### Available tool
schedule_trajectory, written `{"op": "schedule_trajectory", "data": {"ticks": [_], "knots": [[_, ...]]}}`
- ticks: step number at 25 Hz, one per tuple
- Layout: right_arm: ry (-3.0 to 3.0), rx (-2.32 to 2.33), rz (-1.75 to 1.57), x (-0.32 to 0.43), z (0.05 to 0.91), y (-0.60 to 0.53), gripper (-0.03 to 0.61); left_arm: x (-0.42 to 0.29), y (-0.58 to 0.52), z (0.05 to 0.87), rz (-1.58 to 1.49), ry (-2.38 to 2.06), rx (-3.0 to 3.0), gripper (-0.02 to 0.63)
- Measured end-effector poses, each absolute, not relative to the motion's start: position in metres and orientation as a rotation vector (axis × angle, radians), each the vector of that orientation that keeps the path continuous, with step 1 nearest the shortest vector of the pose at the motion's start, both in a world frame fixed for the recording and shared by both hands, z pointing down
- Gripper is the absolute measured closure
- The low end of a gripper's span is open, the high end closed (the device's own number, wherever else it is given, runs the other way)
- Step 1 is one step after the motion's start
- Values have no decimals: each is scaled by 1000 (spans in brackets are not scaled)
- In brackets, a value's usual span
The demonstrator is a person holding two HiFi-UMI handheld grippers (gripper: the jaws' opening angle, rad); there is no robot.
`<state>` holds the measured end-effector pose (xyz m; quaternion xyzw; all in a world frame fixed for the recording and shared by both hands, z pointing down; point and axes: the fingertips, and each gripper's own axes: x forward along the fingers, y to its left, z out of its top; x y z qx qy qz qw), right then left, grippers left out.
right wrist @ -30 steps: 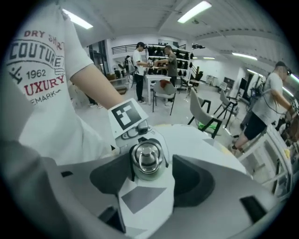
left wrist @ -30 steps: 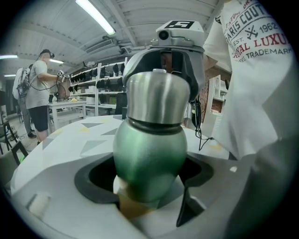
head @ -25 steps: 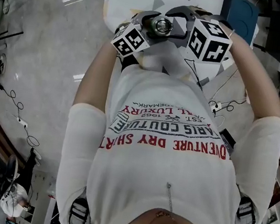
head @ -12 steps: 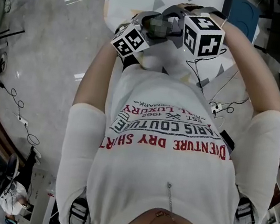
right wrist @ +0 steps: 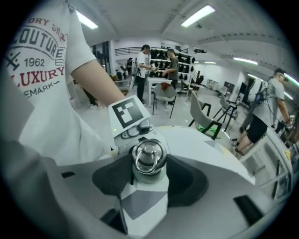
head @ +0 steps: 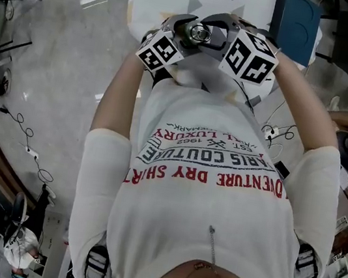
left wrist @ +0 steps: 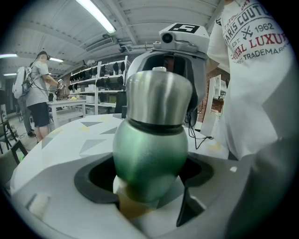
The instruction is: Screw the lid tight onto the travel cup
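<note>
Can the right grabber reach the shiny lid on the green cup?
Yes, it looks that way: nothing blocks it. The right gripper has just been closing its jaws, which sit either side of the lid and seem to press it. The left gripper holds the travel cup.

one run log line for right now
left gripper: shut on travel cup | right gripper: fingers just closing onto lid, gripping it | lid seated on cup

Left forearm [head: 119, 90] and right forearm [head: 309, 102] reach toward the upper centre of the head view, elbows bent. Left gripper [left wrist: 149, 179]: jaws clamped on the green body of the travel cup [left wrist: 149, 147]. Right gripper [right wrist: 149, 170]: tilted steeply downward; jaws have just been closing, pads against both sides of the lid [right wrist: 148, 158]
</note>
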<state>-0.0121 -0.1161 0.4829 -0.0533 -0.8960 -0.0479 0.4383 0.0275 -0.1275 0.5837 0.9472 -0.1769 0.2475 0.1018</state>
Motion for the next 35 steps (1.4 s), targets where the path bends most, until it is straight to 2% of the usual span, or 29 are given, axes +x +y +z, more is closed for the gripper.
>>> {"op": "schedule_trajectory", "data": {"ticks": [8,13,20,22,26,29,35], "knots": [[-2323,207,-3,-11,481,-120,343,26,-128,583,738,-523,2802,225],[-2359,237,4,-8,481,-116,342,28,-128,581,733,-519,2812,224],[-2509,452,75,-3,442,-125,327,30,-129,575,717,-508,2828,224],[-2548,582,154,2,430,-137,350,30,-129,574,714,-508,2825,224],[-2544,819,211,14,417,-154,509,30,-125,573,702,-498,2808,216],[-2527,892,176,19,412,-156,539,29,-126,565,671,-501,2810,176],[-2486,1069,205,29,404,-152,563,22,-115,530,619,-491,2863,172]]}}
